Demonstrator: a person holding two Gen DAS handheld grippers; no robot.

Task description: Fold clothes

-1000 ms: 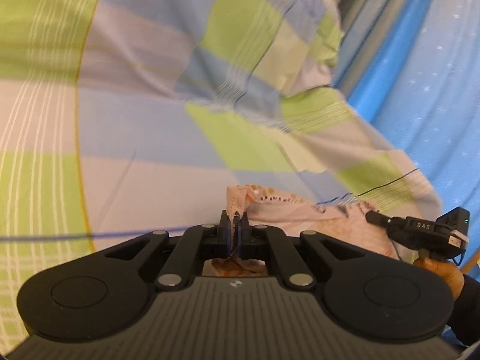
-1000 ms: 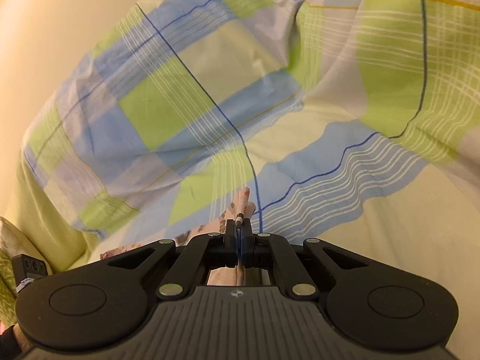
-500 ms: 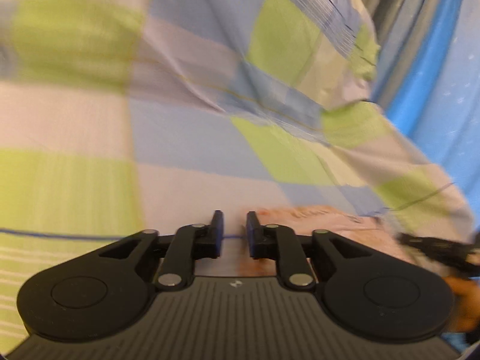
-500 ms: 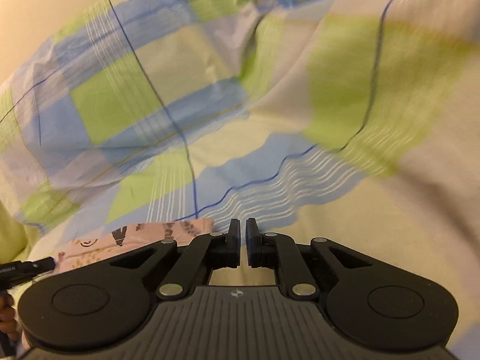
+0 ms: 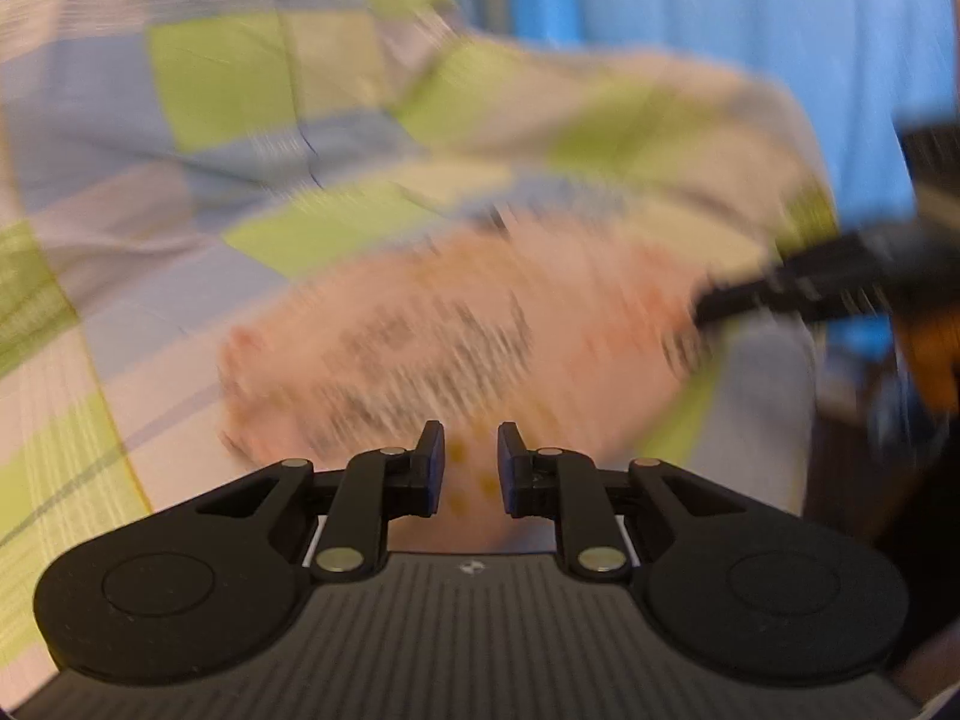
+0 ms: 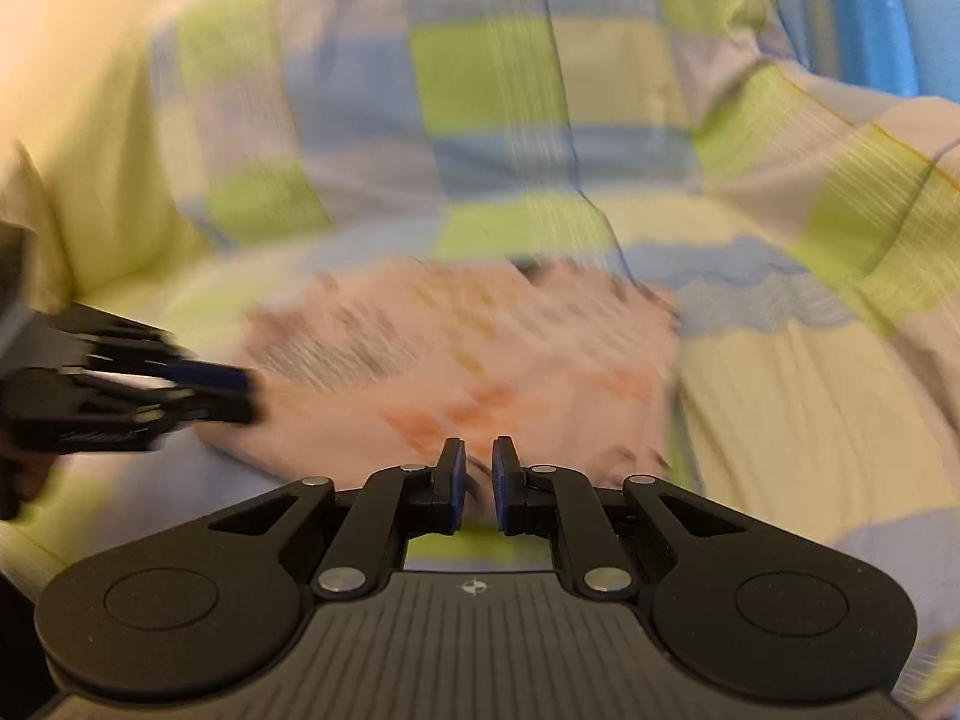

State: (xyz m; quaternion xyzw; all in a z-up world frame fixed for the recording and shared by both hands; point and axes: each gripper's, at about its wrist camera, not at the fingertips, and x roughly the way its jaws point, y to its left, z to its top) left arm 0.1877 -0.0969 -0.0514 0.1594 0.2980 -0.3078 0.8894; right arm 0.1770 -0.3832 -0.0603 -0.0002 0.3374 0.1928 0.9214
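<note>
Your left hand-held gripper (image 5: 471, 462) hangs with its jaws parted and nothing between them, low over the near edge of the pink garment (image 5: 420, 336). Your right hand-held gripper (image 6: 477, 477) also stands open and empty, its gap narrower, at the garment's (image 6: 480, 360) near edge on the other side. Each gripper shows in the other's view as a dark blur at the garment's side.

The garment lies flat on the bed, between the two grippers, its long axis running roughly from one to the other. Motion blur smears it; you can make out dark striped marks and orange and yellow patches, but no collar or sleeve.

Under it spreads a checked bedsheet (image 5: 240, 120) in green, blue and pale lilac squares, rumpled into soft folds farther back. Beyond hangs a blue curtain (image 5: 750, 18); a cream wall (image 6: 72, 30) closes the other side.
</note>
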